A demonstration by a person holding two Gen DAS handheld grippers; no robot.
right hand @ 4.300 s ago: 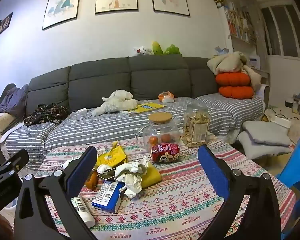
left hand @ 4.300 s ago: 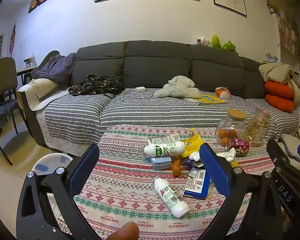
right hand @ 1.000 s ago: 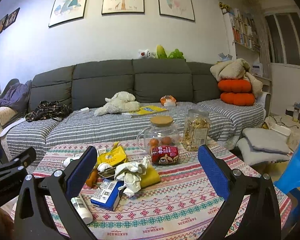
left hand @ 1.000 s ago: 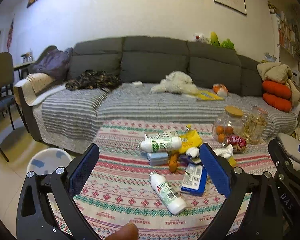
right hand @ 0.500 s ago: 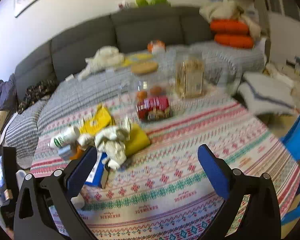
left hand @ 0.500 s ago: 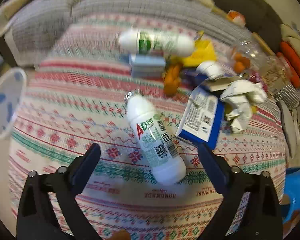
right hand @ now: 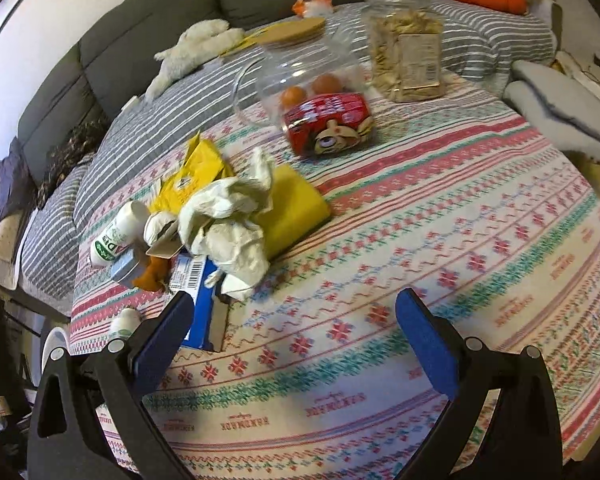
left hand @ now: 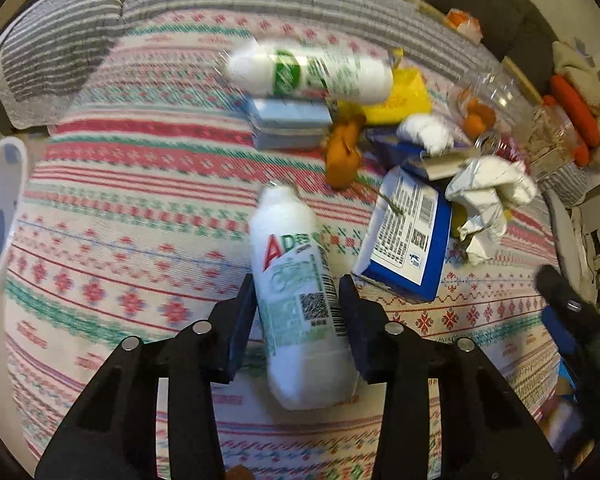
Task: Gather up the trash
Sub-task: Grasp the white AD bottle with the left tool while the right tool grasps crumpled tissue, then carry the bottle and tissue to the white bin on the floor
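The left gripper [left hand: 296,314], low centre, straddles the lying white bottle [left hand: 300,304], pads seemingly touching (squeeze mid-label, lest it roll); the right gripper [right hand: 296,336] hangs wide open, empty.

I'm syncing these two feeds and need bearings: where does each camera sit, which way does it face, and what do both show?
Left wrist: on the left gripper, looking down at the table; its two fingers flank the lying white bottle.
Right wrist: on the right gripper, facing across the tablecloth toward the sofa; its fingers spread wide, nothing between.
Shared: the blue box, crumpled paper and the green-label bottle.
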